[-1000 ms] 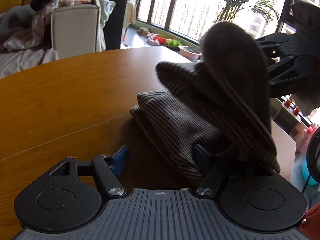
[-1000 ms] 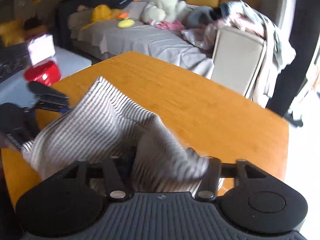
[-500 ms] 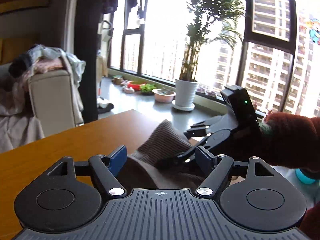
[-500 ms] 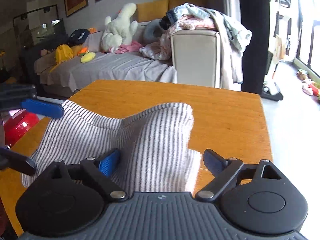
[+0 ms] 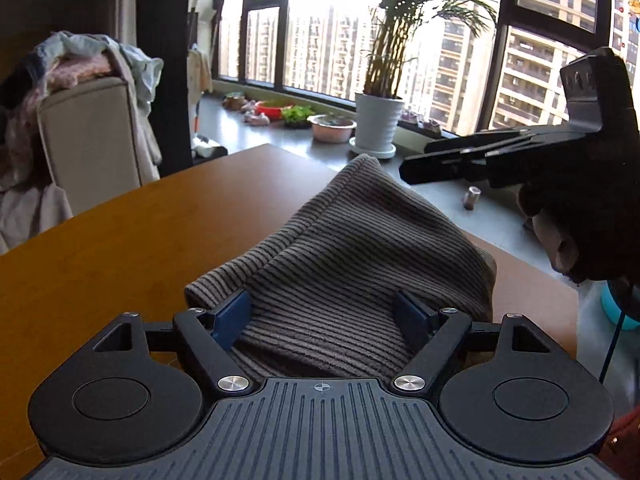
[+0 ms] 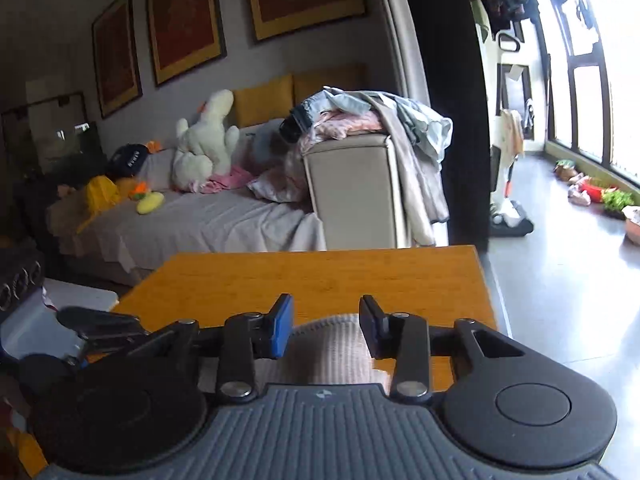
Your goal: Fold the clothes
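Note:
A striped grey-brown knit garment (image 5: 348, 256) lies folded in a heap on the wooden table (image 5: 120, 240). My left gripper (image 5: 326, 316) is open, its blue pads either side of the garment's near edge, not closed on it. My right gripper (image 6: 326, 326) is open and empty, raised above the garment (image 6: 332, 350), of which only a pale striped patch shows below its fingers. The right gripper also shows in the left wrist view (image 5: 520, 160), held above the garment's right side. The left gripper shows at the lower left of the right wrist view (image 6: 100, 326).
A beige armchair (image 6: 356, 192) piled with clothes stands beyond the table's far edge, a sofa with plush toys (image 6: 204, 140) behind it. A potted plant (image 5: 378, 124) and bowls sit by the window. The table's right edge (image 6: 486, 280) drops to the floor.
Both grippers let go of the garment, which dropped into a folded heap on the table. The right gripper opened and lifted up and away; the left one opened and stays at the near edge.

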Available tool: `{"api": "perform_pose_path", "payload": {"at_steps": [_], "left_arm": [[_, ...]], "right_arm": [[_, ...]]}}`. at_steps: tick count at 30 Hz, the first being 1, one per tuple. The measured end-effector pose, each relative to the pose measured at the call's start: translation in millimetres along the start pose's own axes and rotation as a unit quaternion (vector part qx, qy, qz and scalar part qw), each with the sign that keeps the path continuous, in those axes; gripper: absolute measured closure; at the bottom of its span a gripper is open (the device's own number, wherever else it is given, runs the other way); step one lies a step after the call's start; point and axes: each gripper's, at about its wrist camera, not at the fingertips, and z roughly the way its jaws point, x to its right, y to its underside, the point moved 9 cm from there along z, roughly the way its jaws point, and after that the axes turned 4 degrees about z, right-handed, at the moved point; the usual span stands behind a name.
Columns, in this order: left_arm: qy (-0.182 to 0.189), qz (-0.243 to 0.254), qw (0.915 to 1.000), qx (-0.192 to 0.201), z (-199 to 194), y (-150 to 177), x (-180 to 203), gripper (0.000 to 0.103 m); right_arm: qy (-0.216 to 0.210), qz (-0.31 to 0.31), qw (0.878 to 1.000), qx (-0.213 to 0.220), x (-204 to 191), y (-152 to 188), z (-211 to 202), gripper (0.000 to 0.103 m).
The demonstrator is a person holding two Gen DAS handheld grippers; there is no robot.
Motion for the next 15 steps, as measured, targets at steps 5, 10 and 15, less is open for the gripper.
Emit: {"api": "perform_pose_path", "payload": {"at_steps": [5,10,15], "left_arm": [[-0.002,-0.007,1.0000,0.001,-1.2,2.6,0.0,0.017],[-0.004,-0.011,0.9999,-0.009,-2.2,-0.4,-2.7,0.017],[-0.030,0.048,0.9978,0.033,-33.2,-26.6,11.7,0.008]], "right_arm": [[0.017,0.016,0.997,-0.070,8.6,44.9,48.0,0.067],[0.040,0.010,0.998,-0.045,3.4,40.3,26.2,0.053],[0.058,0.007,0.998,-0.007,3.9,53.8,-40.5,0.016]]}}
